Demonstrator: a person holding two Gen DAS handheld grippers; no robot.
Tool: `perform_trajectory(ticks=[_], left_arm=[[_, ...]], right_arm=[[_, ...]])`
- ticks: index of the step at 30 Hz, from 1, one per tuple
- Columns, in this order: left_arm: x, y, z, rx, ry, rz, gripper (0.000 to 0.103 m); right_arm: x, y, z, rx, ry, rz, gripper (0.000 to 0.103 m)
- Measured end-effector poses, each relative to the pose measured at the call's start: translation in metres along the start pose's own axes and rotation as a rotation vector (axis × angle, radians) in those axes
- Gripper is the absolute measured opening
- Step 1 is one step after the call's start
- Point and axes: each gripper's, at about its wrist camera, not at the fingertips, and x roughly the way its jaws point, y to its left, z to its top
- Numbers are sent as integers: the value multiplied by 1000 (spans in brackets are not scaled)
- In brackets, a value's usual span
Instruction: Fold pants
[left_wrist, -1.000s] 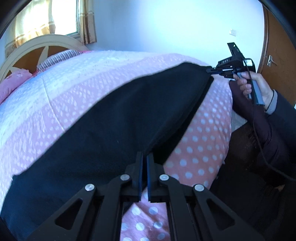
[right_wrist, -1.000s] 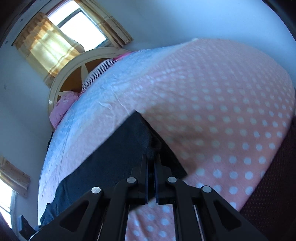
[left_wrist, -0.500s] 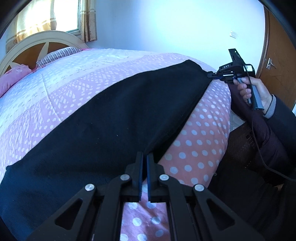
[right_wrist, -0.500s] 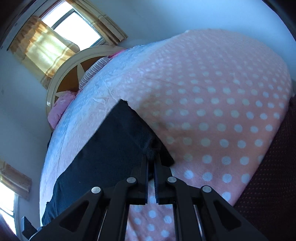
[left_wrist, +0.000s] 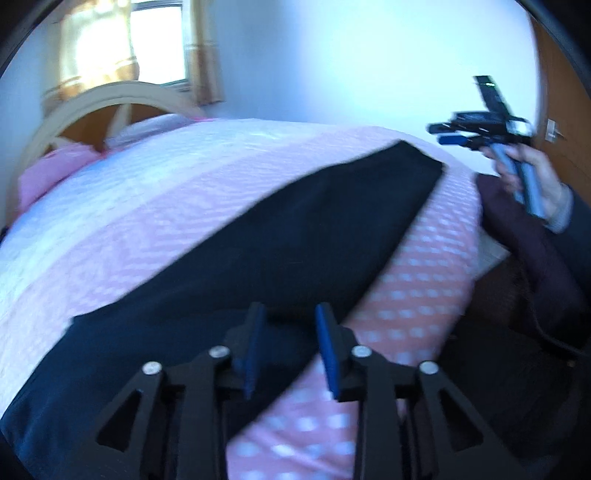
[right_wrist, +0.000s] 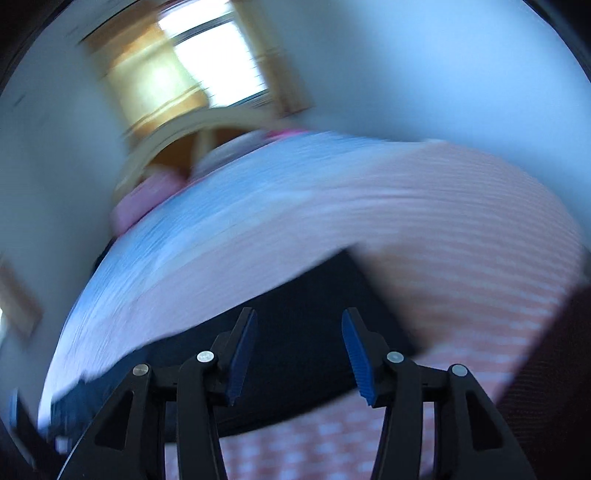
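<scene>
- The pants (left_wrist: 280, 236), dark and flat, lie in a long band across the bed (left_wrist: 155, 206), running diagonally from the lower left of the left wrist view to a squared end near the bed's far right edge.
- The left tongs (left_wrist: 288, 347) stand open, blue pads apart, empty, just above the near part of the pants.
- The right tongs (right_wrist: 297, 354) are open too, wider, nothing between them; the pants' end (right_wrist: 303, 310) shows in the gap below.
- In the left wrist view the right tongs (left_wrist: 448, 133) are held up in the air by a hand (left_wrist: 535, 173), clear of the fabric and beyond its far corner.
- The bedspread (left_wrist: 417, 295) is pink with white dots by the near edge.
- A headboard (left_wrist: 110, 99) and a curtained window (left_wrist: 155, 37) sit at the far end.
- Both views are blurred.
</scene>
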Motion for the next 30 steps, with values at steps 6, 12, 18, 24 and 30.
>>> perform_trajectory(ticks=[6,12,18,24,30], left_arm=[[20,26,-17,-83,69,37,35],[9,20,-29,-51,52,30,38],[-26,43,-43,-73,37,87,40],[-62,102,-71,-166,20,263,45],[-67,130,-99,-227,47,311,45]], right_arm=[[53,86,-45,-214,184,102,50],[65,112,-85,-441,296,5,51],[51,146,-45,-381,235,150,50],[84,238,-32,-374,280,397,50],[156,349,-60,-344,490,584,50]])
